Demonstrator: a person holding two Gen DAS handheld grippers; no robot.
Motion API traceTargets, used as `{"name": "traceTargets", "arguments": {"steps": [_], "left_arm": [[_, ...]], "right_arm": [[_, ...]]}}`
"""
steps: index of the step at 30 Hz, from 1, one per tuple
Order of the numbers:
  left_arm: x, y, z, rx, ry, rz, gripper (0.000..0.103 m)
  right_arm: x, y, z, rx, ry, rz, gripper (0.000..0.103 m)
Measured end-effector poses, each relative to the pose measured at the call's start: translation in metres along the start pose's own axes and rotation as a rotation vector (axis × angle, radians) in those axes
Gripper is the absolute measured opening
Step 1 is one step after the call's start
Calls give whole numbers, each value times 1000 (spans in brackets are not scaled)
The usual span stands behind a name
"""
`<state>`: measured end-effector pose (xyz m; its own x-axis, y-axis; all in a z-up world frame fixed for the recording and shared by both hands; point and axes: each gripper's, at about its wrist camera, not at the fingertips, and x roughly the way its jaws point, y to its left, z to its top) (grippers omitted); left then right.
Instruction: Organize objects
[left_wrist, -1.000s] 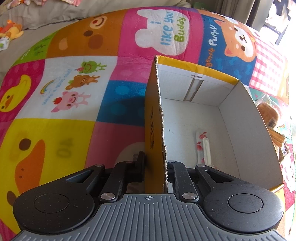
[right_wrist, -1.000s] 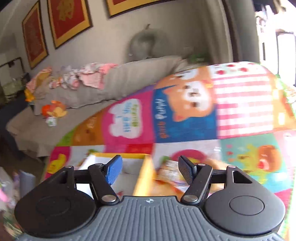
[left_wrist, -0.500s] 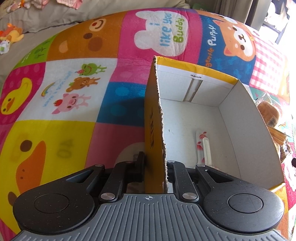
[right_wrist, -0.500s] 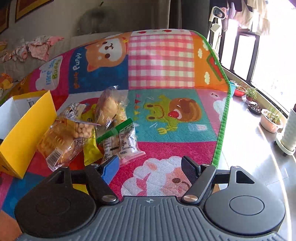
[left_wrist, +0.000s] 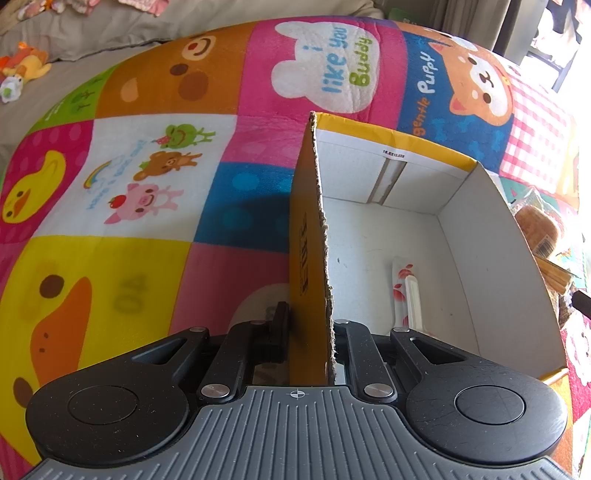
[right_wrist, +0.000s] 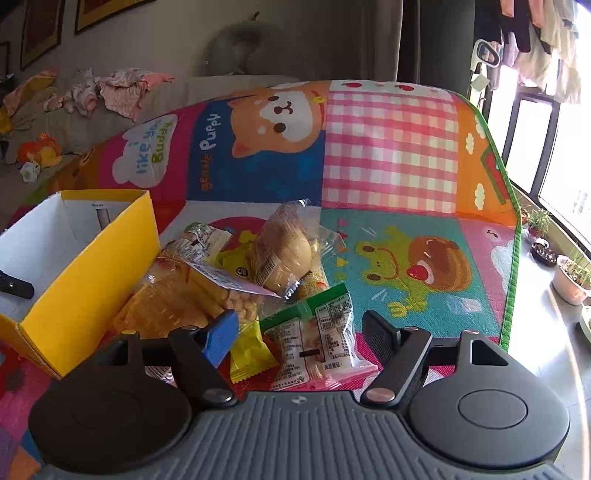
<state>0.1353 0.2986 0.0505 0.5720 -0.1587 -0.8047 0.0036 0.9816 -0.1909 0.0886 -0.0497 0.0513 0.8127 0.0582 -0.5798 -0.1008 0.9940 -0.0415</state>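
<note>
My left gripper (left_wrist: 309, 325) is shut on the left wall of a yellow cardboard box (left_wrist: 308, 236) with a white inside. A white packet with red marks (left_wrist: 402, 291) lies on the box floor. In the right wrist view the box (right_wrist: 92, 273) stands at the left, and a pile of snack packets lies beside it: a bag of small round biscuits (right_wrist: 199, 291), a wrapped bun (right_wrist: 284, 254), yellow packets (right_wrist: 247, 350) and a green-topped clear packet (right_wrist: 317, 336). My right gripper (right_wrist: 301, 332) is open, just above the green-topped packet.
Everything sits on a colourful cartoon play mat (right_wrist: 391, 155). The mat's green edge (right_wrist: 511, 280) is at the right, with tiled floor and plant pots (right_wrist: 569, 280) beyond. A grey sofa with clothes and toys (right_wrist: 110, 88) is behind.
My right gripper has swung from facing the sofa down toward the snack pile and closer over the green-topped packet. My left gripper still holds the box wall, nearly unmoved.
</note>
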Motion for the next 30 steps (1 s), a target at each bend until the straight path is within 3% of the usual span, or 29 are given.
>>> {"name": "traceTargets", "arguments": {"steps": [11,18,22,27,30], "left_arm": [[-1,1,-3,6,-14,-5,14],[-1,1,-3,7,-15,-4,14],[-1,0,-3,6,-18,-7,14],[-2,2,-3,3,-20,-14,14],[-2,3,-3,2,-21,-15,14]], "right_arm": [[-11,14,7,-51,-20,13,74],[10,20,36,-70,-54,-4,74],[56,18,69,-59,30,0,76],[102,12,75,-32,128,-43,75],[101,10,67,-33,133,-51,63]]}}
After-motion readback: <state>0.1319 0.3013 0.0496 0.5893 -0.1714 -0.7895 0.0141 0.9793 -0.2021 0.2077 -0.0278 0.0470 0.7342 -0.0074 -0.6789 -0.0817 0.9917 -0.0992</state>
